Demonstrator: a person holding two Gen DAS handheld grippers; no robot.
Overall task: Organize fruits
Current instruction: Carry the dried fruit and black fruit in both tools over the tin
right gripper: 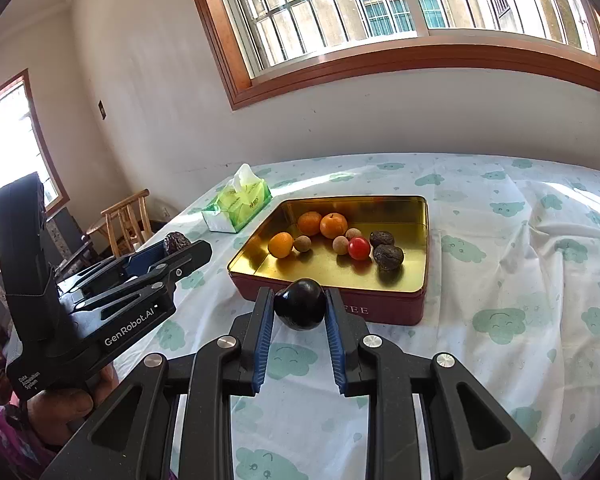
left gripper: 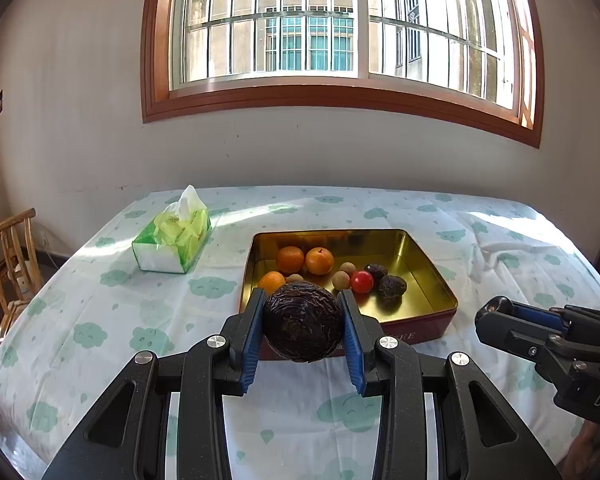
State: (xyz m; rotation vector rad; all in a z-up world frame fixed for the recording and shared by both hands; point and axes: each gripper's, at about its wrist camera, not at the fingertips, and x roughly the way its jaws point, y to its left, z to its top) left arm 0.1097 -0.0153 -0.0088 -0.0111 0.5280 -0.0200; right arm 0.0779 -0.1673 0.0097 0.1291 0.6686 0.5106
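My left gripper (left gripper: pixel 302 308) is shut on a wrinkled dark passion fruit (left gripper: pixel 302 326), held above the table just in front of the gold tin tray (left gripper: pixel 428 268). My right gripper (right gripper: pixel 299 304) is shut on a smooth dark plum (right gripper: pixel 301 307), close to the tray's (right gripper: pixel 418 240) red front wall. Inside the tray lie three oranges (left gripper: pixel 290 259), a red tomato (right gripper: pixel 359 248), small brown longans (right gripper: pixel 302 243) and two wrinkled passion fruits (right gripper: pixel 388 257). In the right wrist view the left gripper (right gripper: pixel 180 246) shows at left with its passion fruit (right gripper: pixel 176 241). The right gripper (left gripper: pixel 500 312) shows side-on at the right of the left wrist view.
A green tissue pack (left gripper: pixel 174 242) lies on the cloud-print tablecloth (left gripper: pixel 112 312) left of the tray. A wooden chair (left gripper: pixel 12 264) stands beyond the table's left edge. A wall with a barred window (left gripper: pixel 340 32) runs behind the table. A hand (right gripper: pixel 66 404) grips the left gripper's handle.
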